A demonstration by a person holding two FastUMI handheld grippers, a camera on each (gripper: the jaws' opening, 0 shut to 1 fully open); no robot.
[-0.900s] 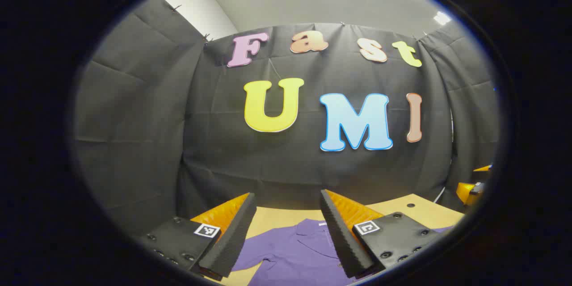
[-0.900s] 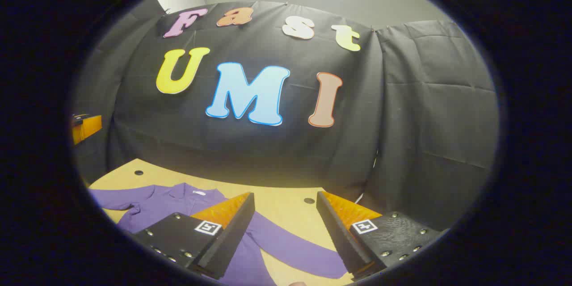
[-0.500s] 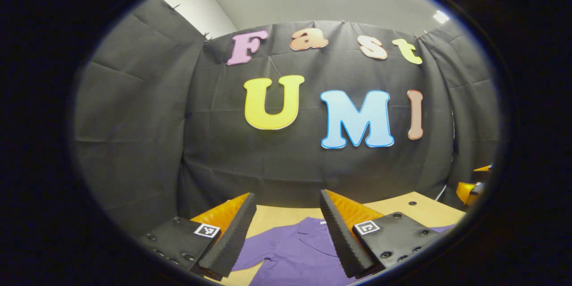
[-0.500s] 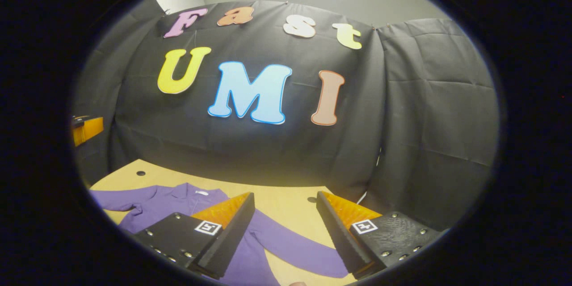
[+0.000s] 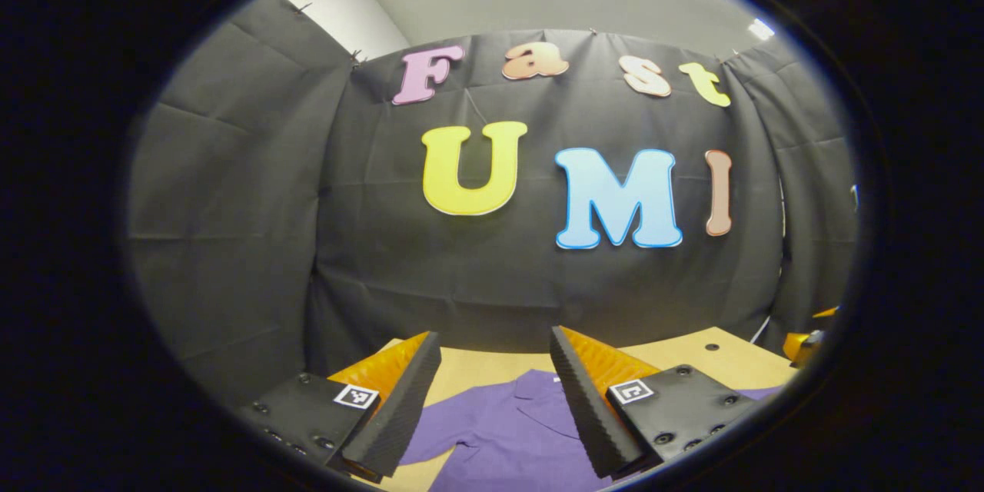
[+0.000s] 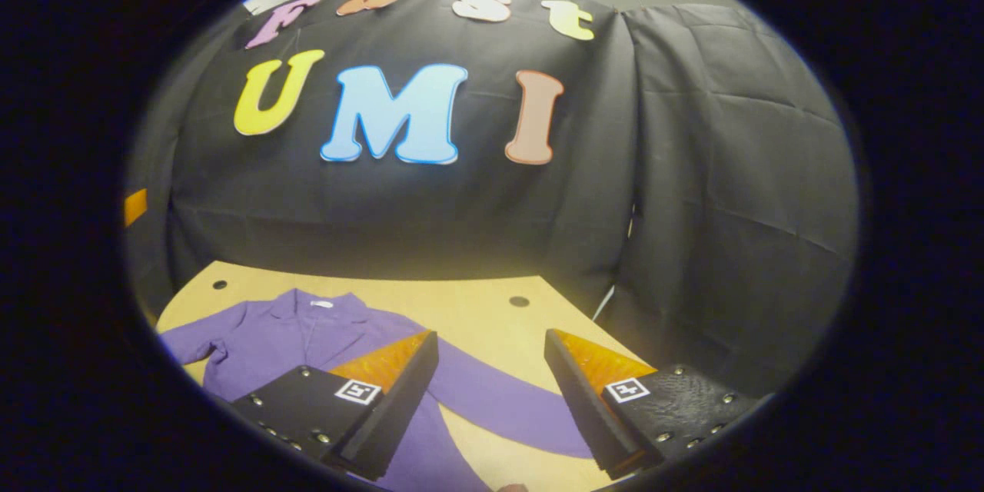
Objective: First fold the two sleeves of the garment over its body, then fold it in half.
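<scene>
A purple long-sleeved garment (image 6: pixel 307 334) lies flat on the tan table (image 6: pixel 477 307), collar toward the back wall. Its right sleeve (image 6: pixel 500 407) stretches out across the table, under and between the fingers of my right gripper (image 6: pixel 488 407), which hangs open above it. In the left gripper view the same garment (image 5: pixel 507 430) shows its collar and left sleeve below my left gripper (image 5: pixel 492 407), also open and held above the cloth with nothing between its fingers. An orange part of the other gripper (image 5: pixel 803 342) shows at the far right edge.
Black cloth walls close the table's back and sides. Small dark holes (image 6: pixel 519 300) mark the tabletop near its back edge. Bare tabletop lies behind the collar and to the right of the sleeve.
The right gripper has tilted downward and moved forward, so more of the table and garment shows. The left gripper view has shifted only slightly. Both stay open.
</scene>
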